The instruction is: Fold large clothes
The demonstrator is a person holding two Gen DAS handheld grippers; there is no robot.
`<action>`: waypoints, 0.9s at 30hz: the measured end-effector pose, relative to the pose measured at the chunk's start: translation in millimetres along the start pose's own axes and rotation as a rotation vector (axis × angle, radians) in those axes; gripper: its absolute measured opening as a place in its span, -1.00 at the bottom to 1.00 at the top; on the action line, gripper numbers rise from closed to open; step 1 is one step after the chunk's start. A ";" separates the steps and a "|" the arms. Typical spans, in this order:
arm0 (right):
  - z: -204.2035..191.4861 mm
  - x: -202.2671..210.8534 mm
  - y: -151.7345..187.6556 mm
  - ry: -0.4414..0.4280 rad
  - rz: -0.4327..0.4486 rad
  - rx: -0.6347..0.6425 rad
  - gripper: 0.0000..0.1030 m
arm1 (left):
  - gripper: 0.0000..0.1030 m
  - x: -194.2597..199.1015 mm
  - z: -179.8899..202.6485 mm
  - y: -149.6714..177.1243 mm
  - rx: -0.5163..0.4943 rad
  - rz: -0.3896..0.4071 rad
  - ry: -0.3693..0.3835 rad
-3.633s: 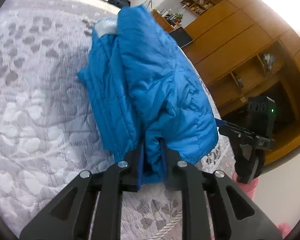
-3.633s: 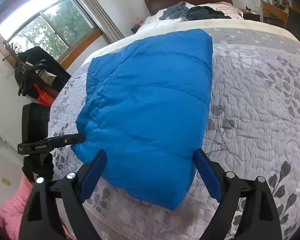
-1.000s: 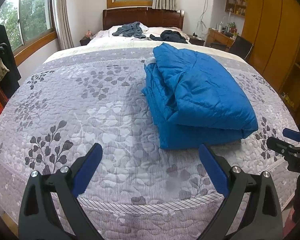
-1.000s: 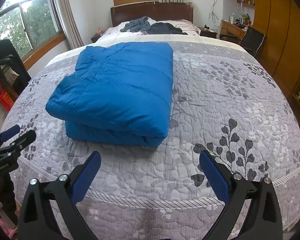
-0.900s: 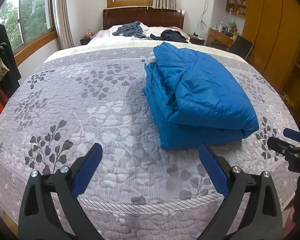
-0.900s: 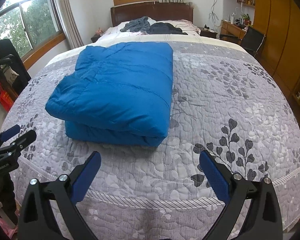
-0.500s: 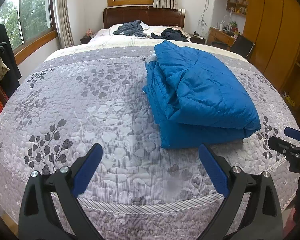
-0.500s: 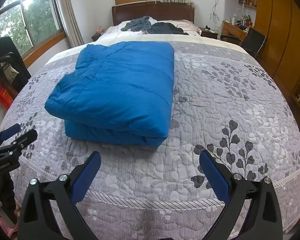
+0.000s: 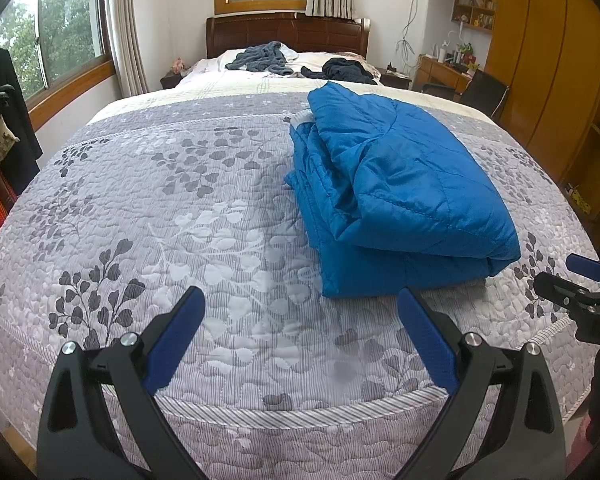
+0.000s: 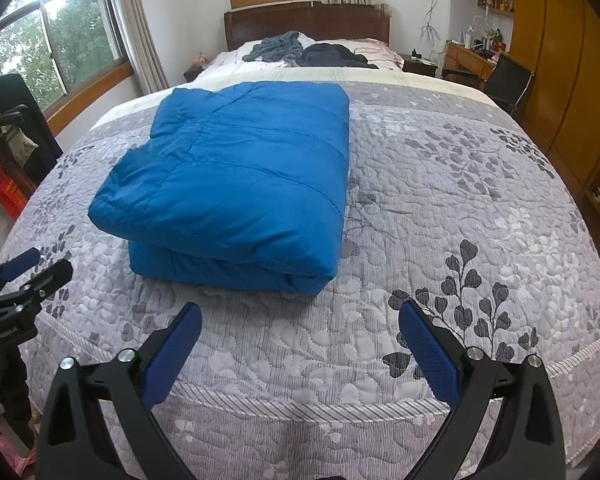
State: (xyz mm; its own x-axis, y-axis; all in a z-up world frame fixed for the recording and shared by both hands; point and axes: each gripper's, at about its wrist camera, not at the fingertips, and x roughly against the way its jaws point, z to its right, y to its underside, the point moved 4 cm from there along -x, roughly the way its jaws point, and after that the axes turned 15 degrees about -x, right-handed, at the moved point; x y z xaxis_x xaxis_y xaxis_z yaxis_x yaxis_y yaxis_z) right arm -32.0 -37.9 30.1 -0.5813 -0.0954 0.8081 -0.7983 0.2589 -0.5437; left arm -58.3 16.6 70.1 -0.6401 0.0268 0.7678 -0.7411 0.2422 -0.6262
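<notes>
A bed [image 9: 204, 208] with a grey leaf-patterned quilt [image 10: 460, 216] fills the room. Dark clothes [image 9: 260, 58] lie heaped by the pillows, below a brown headboard [image 9: 284, 34]. Windows [image 9: 66, 36] with curtains [image 9: 122, 28] line the left wall. A wooden wardrobe [image 9: 548, 60], desk [image 10: 470, 58] and black chair [image 10: 508, 78] stand to the right.
</notes>
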 end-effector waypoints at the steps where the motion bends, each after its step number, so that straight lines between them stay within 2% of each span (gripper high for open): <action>1: -0.2 -0.8 -0.3 -0.001 -0.001 0.001 0.92 | 0.87 -0.2 -0.2 0.2 0.000 0.001 0.000; 27: -2.8 -5.7 -1.3 -0.019 -0.020 0.002 0.92 | 0.87 -1.0 0.4 0.9 0.000 -0.004 0.000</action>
State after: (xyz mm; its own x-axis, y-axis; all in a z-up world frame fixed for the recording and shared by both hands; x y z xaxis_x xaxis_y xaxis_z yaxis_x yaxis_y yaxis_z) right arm -27.2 -35.0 26.9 -0.5679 -0.1190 0.8144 -0.8103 0.2548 -0.5278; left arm -58.4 16.4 68.8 -0.6375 0.0257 0.7700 -0.7433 0.2424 -0.6235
